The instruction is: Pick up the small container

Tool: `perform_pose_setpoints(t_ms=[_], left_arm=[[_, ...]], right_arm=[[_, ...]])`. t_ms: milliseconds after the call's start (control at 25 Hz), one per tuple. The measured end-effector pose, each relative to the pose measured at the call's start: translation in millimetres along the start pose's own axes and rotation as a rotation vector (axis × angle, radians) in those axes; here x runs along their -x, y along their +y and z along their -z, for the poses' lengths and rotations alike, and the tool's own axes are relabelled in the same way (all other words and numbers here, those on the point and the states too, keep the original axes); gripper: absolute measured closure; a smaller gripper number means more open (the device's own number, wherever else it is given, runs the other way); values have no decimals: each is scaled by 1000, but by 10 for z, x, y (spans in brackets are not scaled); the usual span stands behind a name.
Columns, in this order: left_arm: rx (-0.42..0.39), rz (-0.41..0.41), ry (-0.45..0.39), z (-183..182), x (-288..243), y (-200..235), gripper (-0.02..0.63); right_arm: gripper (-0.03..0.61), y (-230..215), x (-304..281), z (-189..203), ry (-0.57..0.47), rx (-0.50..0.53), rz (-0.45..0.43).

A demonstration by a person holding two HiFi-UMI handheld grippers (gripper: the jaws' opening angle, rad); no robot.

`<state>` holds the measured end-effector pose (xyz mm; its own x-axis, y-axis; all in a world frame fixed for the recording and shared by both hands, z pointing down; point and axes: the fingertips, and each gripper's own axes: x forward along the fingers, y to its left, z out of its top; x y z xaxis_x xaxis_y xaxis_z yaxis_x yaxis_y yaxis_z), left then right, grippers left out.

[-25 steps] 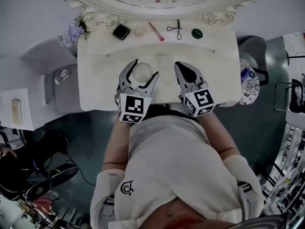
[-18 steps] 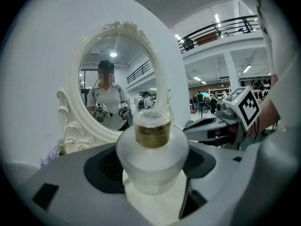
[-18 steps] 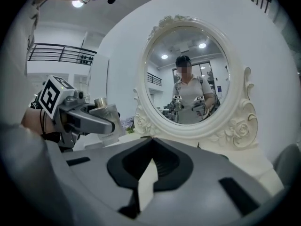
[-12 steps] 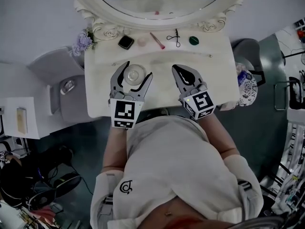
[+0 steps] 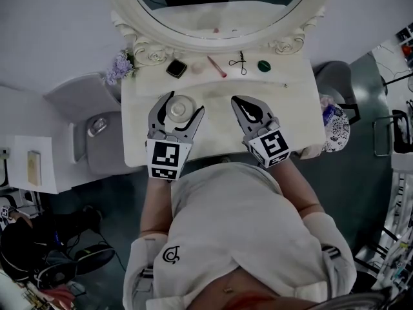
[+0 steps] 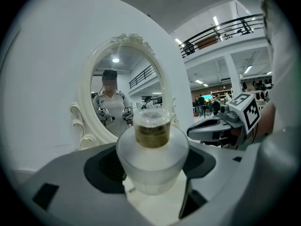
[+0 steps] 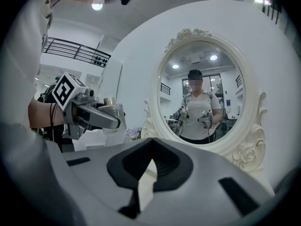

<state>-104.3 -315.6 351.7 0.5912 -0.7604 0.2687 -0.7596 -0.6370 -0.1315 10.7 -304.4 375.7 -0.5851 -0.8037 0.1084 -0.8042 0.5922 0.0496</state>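
Frosted small container (image 6: 151, 160) clamped in left gripper (image 5: 181, 104) — right gripper (image 5: 243, 103) closed, empty.

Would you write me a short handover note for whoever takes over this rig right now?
Left gripper: closed on the small container, a frosted jar with a clear cap, upright between the pads.
Right gripper: shut and empty, beside the left one over the dressing table.
Done: container gripped.
Left: lift it clear. I cannot tell whether it is already off the tabletop.
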Motion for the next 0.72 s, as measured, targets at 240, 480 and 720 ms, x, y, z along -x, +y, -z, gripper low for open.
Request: perform_pose_setpoints(t_ms=[240,480,720], left_arm=[[-1,12,6,14,-38,-9,265],[2,9,13,50,-54,45,265],[10,7,10,71,-66,65,265]], right_arm=[[574,-20,-27,-21,-1,3,-8],[574,13,-102,-45,-10,4,-16],[574,14,-121,-53,-19,-3,-16]])
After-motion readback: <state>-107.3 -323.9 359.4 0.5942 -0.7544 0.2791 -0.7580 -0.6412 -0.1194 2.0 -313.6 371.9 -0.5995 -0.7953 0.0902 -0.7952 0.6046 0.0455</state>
